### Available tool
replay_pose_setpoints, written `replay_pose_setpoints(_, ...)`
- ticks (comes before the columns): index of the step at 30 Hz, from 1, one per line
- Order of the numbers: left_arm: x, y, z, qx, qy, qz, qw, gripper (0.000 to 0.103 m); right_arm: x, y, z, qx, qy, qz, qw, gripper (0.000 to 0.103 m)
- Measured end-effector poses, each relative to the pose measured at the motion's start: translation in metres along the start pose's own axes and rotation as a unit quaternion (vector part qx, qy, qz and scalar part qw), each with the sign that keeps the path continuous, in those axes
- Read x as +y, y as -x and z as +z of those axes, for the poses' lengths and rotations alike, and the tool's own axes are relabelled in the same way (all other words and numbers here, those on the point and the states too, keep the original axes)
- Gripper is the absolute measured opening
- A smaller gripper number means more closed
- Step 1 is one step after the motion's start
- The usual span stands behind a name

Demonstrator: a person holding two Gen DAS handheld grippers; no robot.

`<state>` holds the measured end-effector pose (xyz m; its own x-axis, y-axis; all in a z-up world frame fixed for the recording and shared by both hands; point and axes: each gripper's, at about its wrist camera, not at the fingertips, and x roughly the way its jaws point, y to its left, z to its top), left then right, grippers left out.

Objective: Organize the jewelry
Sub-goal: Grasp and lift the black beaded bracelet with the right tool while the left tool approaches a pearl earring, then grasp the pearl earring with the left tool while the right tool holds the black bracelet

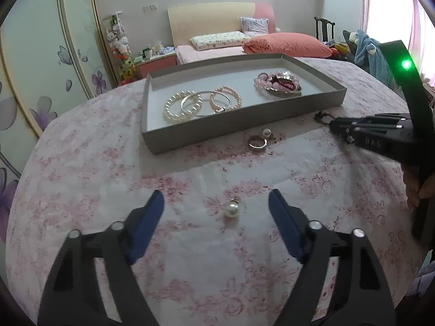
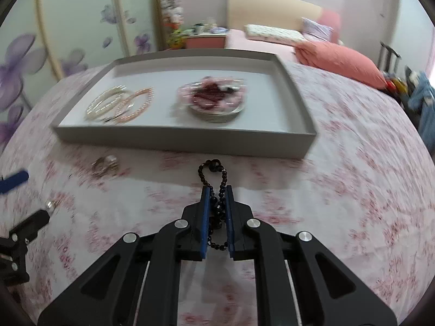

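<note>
While right gripper (image 2: 216,190) pinches black beads (image 2: 214,174) — left gripper (image 1: 216,199) straddles pearl (image 1: 231,210).

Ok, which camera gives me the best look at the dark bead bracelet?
The right wrist view: the dark bead bracelet sits centred, clamped between the shut right gripper pads, its loop lying on the cloth. The left wrist view shows only a small end of it at that gripper's tip, far right.

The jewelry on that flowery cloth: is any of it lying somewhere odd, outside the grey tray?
Yes. A pearl earring lies alone on the cloth between the open left gripper. A ring and a second pearl piece sit just outside the tray. The right gripper is shut on a dark bead bracelet, also outside it.
</note>
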<state>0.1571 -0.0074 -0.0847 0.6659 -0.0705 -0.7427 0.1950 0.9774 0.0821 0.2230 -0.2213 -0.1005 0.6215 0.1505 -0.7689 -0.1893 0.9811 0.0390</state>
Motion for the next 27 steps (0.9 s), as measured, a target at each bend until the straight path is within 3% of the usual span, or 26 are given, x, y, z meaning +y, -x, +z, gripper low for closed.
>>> replay_pose_setpoints(5, -0.003, -0.015, 0.0, 0.027, 0.017, -0.006, 0.9995, 0.044, 0.0, 0.0, 0.0, 0.0, 0.002, -0.003, 1.0, 0.011)
replay_pose_setpoints(6, -0.005, -0.017, 0.0, 0.033, 0.017, -0.007, 0.9993, 0.042, 0.0, -0.001, 0.0, 0.0, 0.001, -0.002, 1.0, 0.012)
replay_pose_setpoints(11, -0.008, -0.017, -0.001, 0.031, 0.023, -0.008, 0.9992, 0.014, 0.002, 0.0, -0.001, 0.0, -0.001, 0.001, 1.0, 0.012)
replay_pose_setpoints(20, 0.006, -0.04, 0.024, 0.034, 0.046, 0.018, 0.9982, 0.014, 0.005, -0.003, 0.001, 0.0, 0.006, 0.001, 1.0, 0.012)
replay_pose_setpoints(27, 0.014, -0.041, 0.026, 0.033, 0.064, 0.006, 0.9974, 0.015, 0.0, -0.003, 0.0, 0.001, -0.003, 0.011, 1.0, 0.012)
